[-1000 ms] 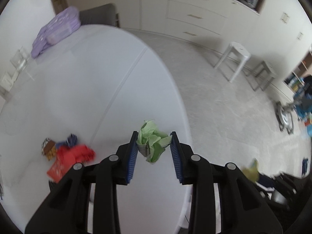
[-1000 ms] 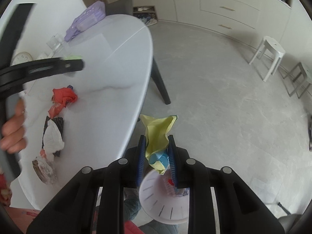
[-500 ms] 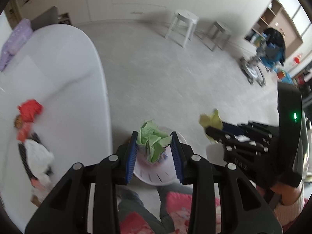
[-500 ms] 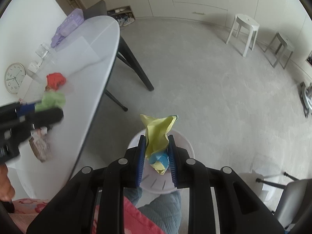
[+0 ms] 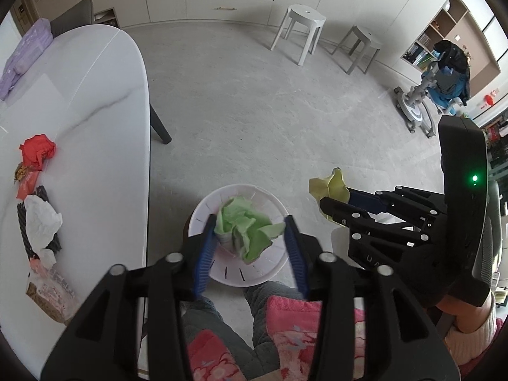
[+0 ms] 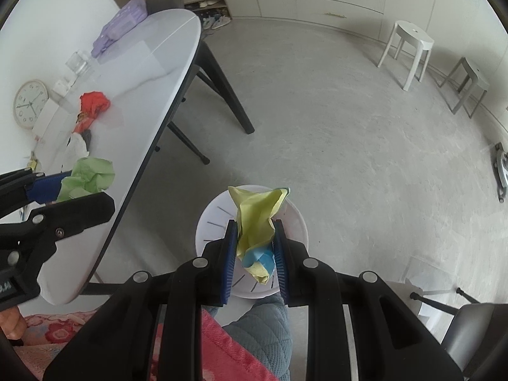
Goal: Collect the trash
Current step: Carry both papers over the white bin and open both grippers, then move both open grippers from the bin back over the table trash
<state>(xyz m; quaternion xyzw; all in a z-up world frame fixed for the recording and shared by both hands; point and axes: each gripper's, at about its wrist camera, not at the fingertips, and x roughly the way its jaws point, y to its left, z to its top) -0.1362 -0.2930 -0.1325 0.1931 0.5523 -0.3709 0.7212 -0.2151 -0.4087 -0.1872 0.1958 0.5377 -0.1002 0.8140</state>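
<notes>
A white slotted bin [image 5: 222, 270] stands on the floor by the table's edge. Above it my left gripper [image 5: 249, 222] has its jaws opening, and a crumpled green paper [image 5: 244, 228] still sits loosely between the blue pads. To its right my right gripper [image 5: 330, 203] is shut on a crumpled yellow and blue paper [image 5: 330, 184]. The right wrist view shows that gripper [image 6: 255, 225] holding the yellow paper [image 6: 257, 212] over the bin [image 6: 295, 222]. There the left gripper [image 6: 89, 190] with the green paper [image 6: 92, 174] is at the left.
On the white table [image 5: 95, 95] to the left lie a red paper wad [image 5: 38, 152], a white wad [image 5: 41, 222] and a wrapper [image 5: 47, 292]. A person's legs [image 5: 222, 317] are just below the bin. Two stools [image 5: 301, 25] stand far off on the floor.
Both grippers swung from the table's edge out over the bin. The left jaws have spread wider around the green paper. The right grip on the yellow paper is unchanged.
</notes>
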